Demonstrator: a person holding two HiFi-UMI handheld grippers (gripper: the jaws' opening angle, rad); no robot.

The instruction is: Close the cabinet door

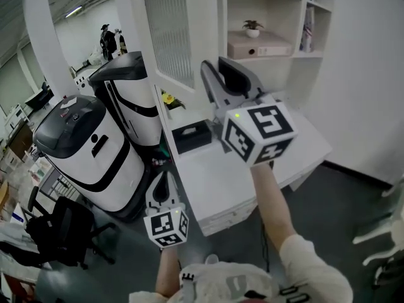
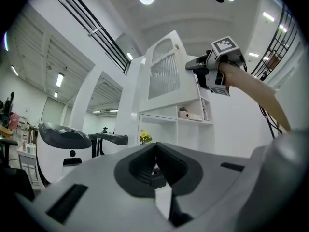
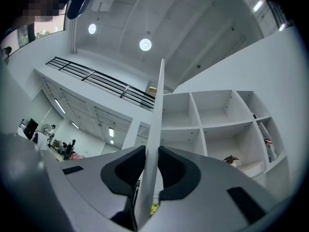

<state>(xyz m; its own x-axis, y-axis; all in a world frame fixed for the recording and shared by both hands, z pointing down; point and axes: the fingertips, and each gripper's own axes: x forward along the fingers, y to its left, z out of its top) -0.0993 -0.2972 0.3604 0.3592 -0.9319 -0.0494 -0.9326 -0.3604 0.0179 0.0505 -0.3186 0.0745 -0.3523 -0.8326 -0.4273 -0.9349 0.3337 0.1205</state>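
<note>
The white cabinet door [image 1: 167,33] with a ribbed glass panel stands swung open from the shelf unit. Its free edge [image 3: 155,129] runs straight up between my right gripper's jaws, and both dark pads [image 3: 133,166] press against it. My right gripper [image 1: 216,69] is raised at that edge, and it also shows beside the door [image 2: 164,74] in the left gripper view. My left gripper [image 1: 165,180] hangs low in front of the desk, shut with nothing in it [image 2: 155,151].
Open shelves [image 1: 278,17] hold a small potted plant [image 1: 253,27] on a flat box. A white desk [image 1: 252,169] carries a black box [image 1: 192,134]. Two white-and-black machines [image 1: 95,150] stand at the left, with an office chair [image 1: 63,232] below them.
</note>
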